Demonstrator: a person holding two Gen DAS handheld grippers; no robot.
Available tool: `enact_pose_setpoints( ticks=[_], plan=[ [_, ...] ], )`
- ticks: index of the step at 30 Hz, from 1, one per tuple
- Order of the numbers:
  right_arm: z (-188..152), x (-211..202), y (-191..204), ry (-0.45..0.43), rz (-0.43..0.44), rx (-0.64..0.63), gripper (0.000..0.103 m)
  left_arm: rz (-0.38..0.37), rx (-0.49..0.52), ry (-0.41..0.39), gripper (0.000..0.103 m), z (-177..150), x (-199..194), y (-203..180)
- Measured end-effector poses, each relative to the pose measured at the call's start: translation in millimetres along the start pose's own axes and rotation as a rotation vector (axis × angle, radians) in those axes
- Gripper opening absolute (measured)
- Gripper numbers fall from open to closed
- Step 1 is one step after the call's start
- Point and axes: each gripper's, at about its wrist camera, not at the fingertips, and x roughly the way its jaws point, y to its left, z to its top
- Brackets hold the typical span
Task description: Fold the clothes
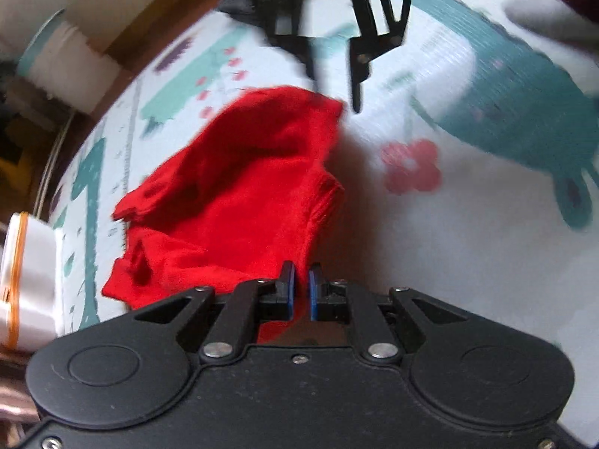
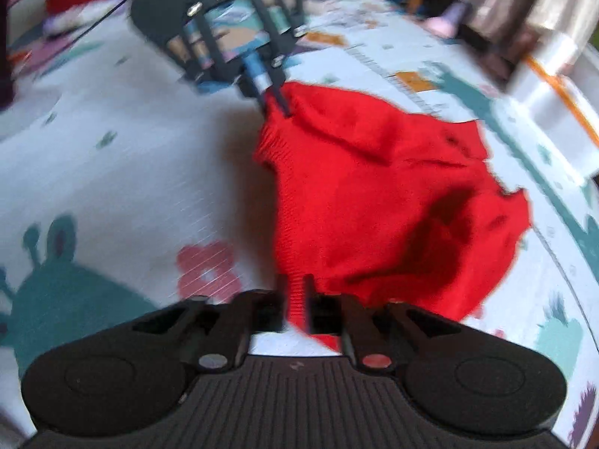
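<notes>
1. Red knit garment (image 1: pixel 232 194) lying rumpled in a loose heap on the printed play mat (image 1: pixel 430 243), ribbed hem along one edge.
2. Left gripper (image 1: pixel 301 288) clamped narrow on one corner of that garment, blue pads almost together, cloth bunched between them; from the right wrist camera, same pinch seen at the garment's far corner.
3. Right gripper (image 2: pixel 294 292) at the opposite corner, jaws parted, ribbed hem lying between the fingers but not squeezed; from the left wrist camera, those fingers clearly apart, one tip just beside the garment's edge.
4. Pink-red flower print (image 1: pixel 410 164) on the mat just beside the garment, big teal creature print (image 1: pixel 524 112) farther off on that same side.
5. White box with an orange band (image 1: pixel 26 273) on the other side of the garment, at the mat's edge, well apart from the cloth.
6. Nothing but bare mat right around the garment; clutter beyond the mat too blurred to name.
</notes>
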Motion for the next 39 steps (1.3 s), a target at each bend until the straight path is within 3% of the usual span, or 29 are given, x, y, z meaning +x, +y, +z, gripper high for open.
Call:
enact_pose_setpoints(
  ticks=[2, 4, 6, 7, 12, 13, 15, 18, 23, 24, 25, 26, 28, 29, 33, 36, 39],
  plan=[
    [-1.7, 7.8, 11.6, 0.016, -0.010, -0.064, 0.059, -0.025, -0.009, 0.012, 0.015, -1.8, 2.3, -5.1],
    [-3.6, 18.6, 23.1, 0.038, -0.046, -0.136, 0.058, -0.008, -0.003, 0.004, 0.033, -0.4, 1.9, -11.2],
    [-8.1, 28.9, 31.5, 0.064, -0.081, -0.211, 0.057, 0.016, 0.015, -0.010, 0.044, 2.3, 1.3, -18.3],
    [-12.3, 31.9, 34.3, 0.069, -0.088, -0.250, 0.056, 0.024, 0.044, -0.013, 0.044, 4.3, 2.2, -23.9],
    [-22.7, 30.7, 37.9, 0.051, -0.132, -0.331, 0.053, 0.110, 0.205, -0.013, 0.044, 6.9, 13.7, -52.0],
    [-22.8, 31.1, 36.2, 0.054, -0.138, -0.325, 0.050, 0.119, 0.207, -0.011, 0.033, 6.6, 14.5, -52.0],
    [-22.0, 33.0, 30.0, 0.066, -0.132, -0.285, 0.027, 0.115, 0.197, -0.005, 0.009, 7.7, 15.3, -49.3],
    [-19.2, 30.7, 22.2, 0.078, -0.065, -0.216, 0.016, 0.070, 0.213, -0.002, 0.006, 5.3, 9.0, -48.2],
    [-19.0, 19.4, 48.0, 0.090, 0.043, -0.211, 0.017, -0.027, 0.213, 0.028, 0.007, -2.8, 6.2, -69.6],
    [-19.3, 18.9, 53.1, 0.108, 0.084, -0.206, 0.018, -0.059, 0.193, 0.035, 0.012, -2.0, 5.4, -73.6],
    [-19.4, 17.0, 57.9, 0.113, 0.106, -0.206, 0.018, -0.099, 0.160, 0.046, 0.030, -1.0, 4.1, -75.3],
    [-18.8, 15.0, 60.9, 0.119, 0.117, -0.203, 0.019, -0.137, 0.121, 0.055, 0.030, -0.2, 2.0, -73.8],
    [-15.2, 12.5, 58.0, 0.134, 0.167, -0.144, 0.033, -0.200, 0.039, 0.058, 0.043, 0.3, -3.3, -63.9],
    [-14.0, 10.1, 55.4, 0.132, 0.204, -0.107, 0.043, -0.234, -0.017, 0.060, 0.043, -0.1, -5.7, -54.0],
    [-9.9, -0.2, 39.9, 0.103, 0.294, 0.057, 0.041, -0.330, -0.261, 0.039, 0.043, -3.4, -16.2, -6.2],
    [-6.0, -7.9, 19.6, 0.021, 0.305, 0.221, 0.041, -0.334, -0.423, -0.020, 0.043, -9.9, -25.7, 32.4],
    [-2.2, -6.5, 3.7, -0.023, 0.276, 0.318, 0.041, -0.216, -0.581, -0.082, 0.043, -21.6, -28.3, 71.2]
  ],
)
